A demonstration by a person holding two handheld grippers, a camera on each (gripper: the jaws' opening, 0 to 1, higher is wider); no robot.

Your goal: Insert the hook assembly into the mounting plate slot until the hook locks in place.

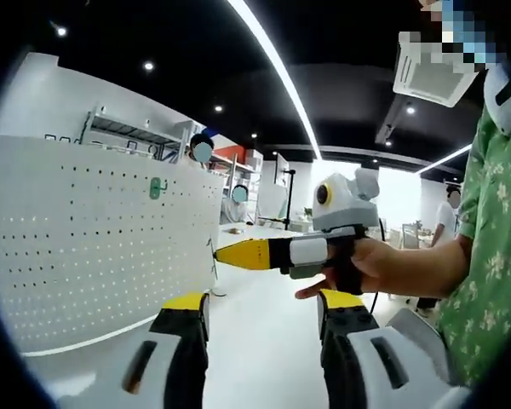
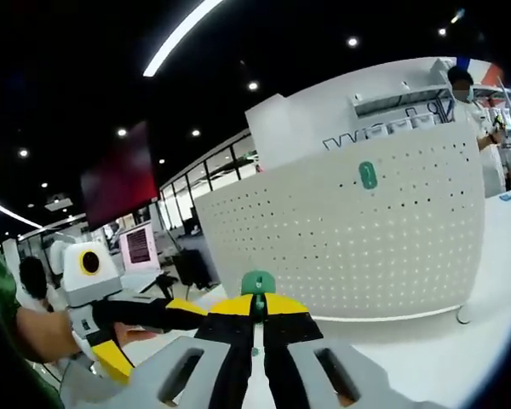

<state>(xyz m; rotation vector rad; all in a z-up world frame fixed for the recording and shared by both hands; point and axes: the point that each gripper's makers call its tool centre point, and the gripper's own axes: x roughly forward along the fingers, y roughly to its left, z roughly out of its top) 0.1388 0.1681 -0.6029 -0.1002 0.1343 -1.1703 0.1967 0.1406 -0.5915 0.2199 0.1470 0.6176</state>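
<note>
We hold the small green plastic hook [image 2: 258, 284] pinched in the right gripper [image 2: 257, 317], left gripper [image 1: 262, 308] gaping empty, approaching the white perforated pegboard plate [image 2: 349, 247]; next, align with a slot.

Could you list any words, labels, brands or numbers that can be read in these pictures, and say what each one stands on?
None can be read.
The dark lettering on the white wall above the white perforated pegboard: too blurred.
The small dark-red screen: too small.
</note>
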